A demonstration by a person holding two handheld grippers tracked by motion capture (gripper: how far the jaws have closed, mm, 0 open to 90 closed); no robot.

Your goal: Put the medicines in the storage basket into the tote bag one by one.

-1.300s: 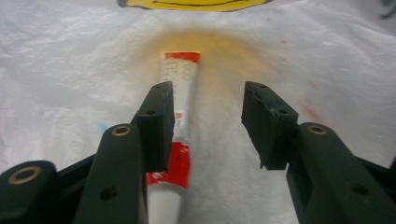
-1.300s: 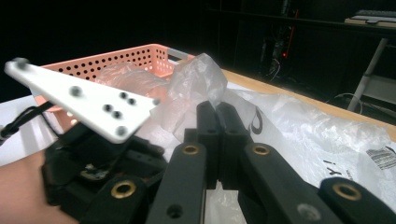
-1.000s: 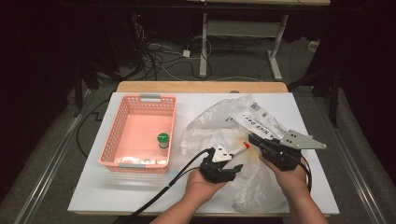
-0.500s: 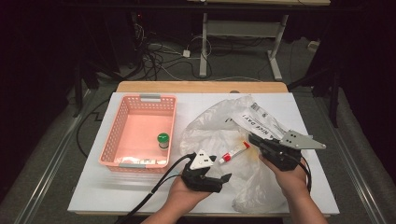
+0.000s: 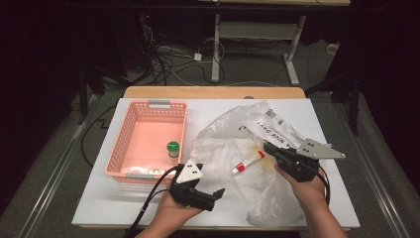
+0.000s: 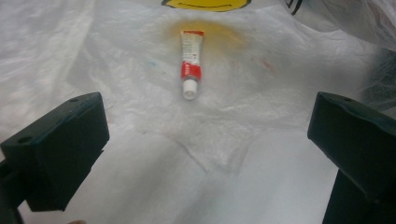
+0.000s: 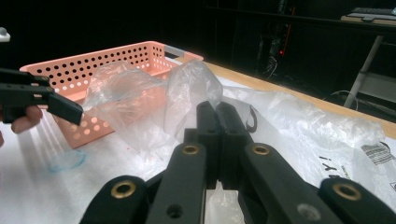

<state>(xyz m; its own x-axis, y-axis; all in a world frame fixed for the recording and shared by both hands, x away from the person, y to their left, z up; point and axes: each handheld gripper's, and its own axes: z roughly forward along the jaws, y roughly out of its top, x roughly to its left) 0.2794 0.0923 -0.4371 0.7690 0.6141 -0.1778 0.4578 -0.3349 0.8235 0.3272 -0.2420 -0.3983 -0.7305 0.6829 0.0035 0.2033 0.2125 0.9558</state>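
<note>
Red-and-white tube (image 5: 248,162) lies flat on the clear plastic bag (image 5: 233,139), untouched. Left hand-held gripper (image 5: 212,194) hovers near it, jaws just opened wide, nothing between them. Right hand-held gripper (image 5: 270,148) is clenched on the bag's film. Pink basket (image 5: 130,130) sits beside on the white tabletop (image 5: 114,208).
</note>
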